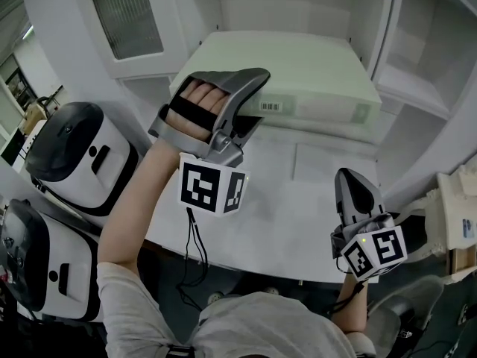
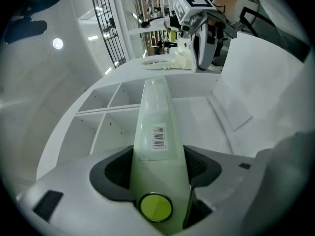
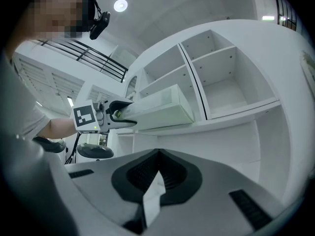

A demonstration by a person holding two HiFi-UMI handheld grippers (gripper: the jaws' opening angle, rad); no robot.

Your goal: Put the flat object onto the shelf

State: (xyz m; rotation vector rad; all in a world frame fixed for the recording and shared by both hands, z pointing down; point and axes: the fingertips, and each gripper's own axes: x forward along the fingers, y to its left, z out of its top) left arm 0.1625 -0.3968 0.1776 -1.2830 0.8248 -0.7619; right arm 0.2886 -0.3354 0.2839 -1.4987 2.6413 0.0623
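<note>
Flat pale-green box [image 1: 298, 69] pinched by left gripper [image 1: 256, 101], apparently rested on shelf [image 3: 236, 119] ledge. Right gripper [image 1: 354, 189] pressed together, held below shelf.

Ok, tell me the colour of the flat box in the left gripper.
The flat box is pale green; left gripper view shows it best.

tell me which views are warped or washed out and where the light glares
Head view: even, pale light that washes the box nearly white, with little bending. Left gripper view: heavy fisheye, dark corners, shelf edges bowed, a lamp glaring at upper left. Right gripper view: the same bowing and dark rim, a lamp flaring at the top.
</note>
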